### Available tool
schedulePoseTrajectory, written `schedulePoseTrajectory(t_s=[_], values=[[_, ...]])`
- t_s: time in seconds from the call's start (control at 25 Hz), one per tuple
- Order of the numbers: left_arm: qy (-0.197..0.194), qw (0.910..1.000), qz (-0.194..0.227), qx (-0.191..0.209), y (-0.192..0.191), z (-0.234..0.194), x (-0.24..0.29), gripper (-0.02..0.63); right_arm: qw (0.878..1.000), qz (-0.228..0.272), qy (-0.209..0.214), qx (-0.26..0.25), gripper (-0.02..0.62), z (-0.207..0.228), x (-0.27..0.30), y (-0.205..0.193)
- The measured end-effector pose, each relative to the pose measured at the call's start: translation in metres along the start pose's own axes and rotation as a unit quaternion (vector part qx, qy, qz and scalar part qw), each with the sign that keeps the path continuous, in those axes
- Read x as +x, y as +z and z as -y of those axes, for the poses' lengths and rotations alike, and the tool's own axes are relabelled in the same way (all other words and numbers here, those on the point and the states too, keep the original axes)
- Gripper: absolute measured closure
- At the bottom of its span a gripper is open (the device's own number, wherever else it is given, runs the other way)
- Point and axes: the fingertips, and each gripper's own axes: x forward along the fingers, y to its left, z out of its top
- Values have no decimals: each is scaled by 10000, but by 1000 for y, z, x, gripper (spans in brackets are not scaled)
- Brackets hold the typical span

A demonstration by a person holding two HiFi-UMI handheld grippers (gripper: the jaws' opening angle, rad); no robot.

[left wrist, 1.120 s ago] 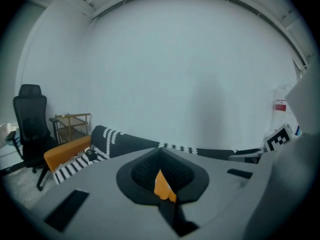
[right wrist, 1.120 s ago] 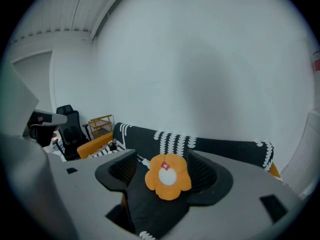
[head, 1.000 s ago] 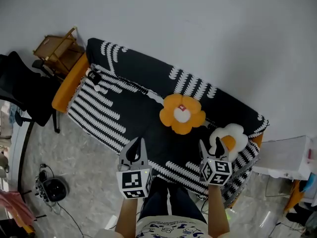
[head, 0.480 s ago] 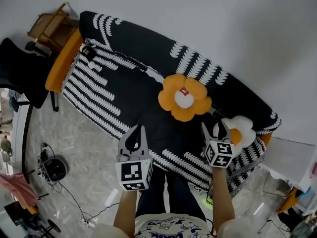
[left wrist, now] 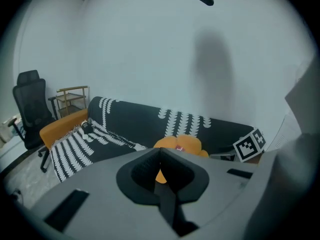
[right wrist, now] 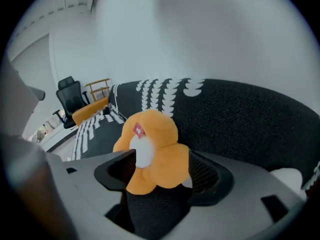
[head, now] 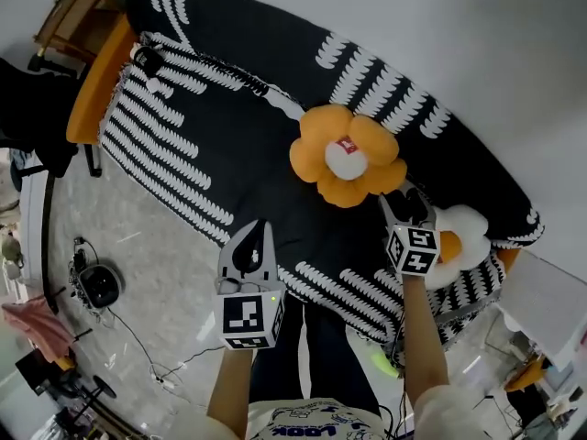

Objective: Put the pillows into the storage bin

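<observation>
My right gripper (head: 406, 206), jaws wide, lines up on the orange flower pillow (head: 347, 157) lying at the middle of the sofa (head: 211, 145), ready to take it, while my left gripper (head: 257, 236), jaws together and empty, hangs before the sofa's front edge.

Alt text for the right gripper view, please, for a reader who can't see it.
An orange flower-shaped plush pillow with a white centre lies on a black sofa with white leaf print. It is framed between the open jaws of the right tool, which are not closed on it. A black office chair stands far back at the left.
</observation>
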Motion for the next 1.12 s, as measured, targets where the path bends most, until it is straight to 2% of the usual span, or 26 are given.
schedulePoseTrajectory(t_s=[0.48, 0.72, 0.8, 0.92, 1.12], values=[[62, 9993, -365, -21, -44, -8, 44, 592, 9988, -471, -149, 15, 226, 50, 101, -49], [108, 9983, -561, -95, -63, -11, 44, 592, 9977, -585, 233, 234, 196, 55, 118, -58], [119, 9980, -599, -138, -68, -10, 45, 592, 9968, -595, 458, 263, 208, 52, 122, -60], [98, 9978, -636, -170, -74, -5, 47, 592, 9949, -584, 765, 310, 274, 45, 125, -60], [77, 9976, -658, -185, -76, 1, 45, 592, 9959, -511, 716, 203, 320, 39, 118, -58]])
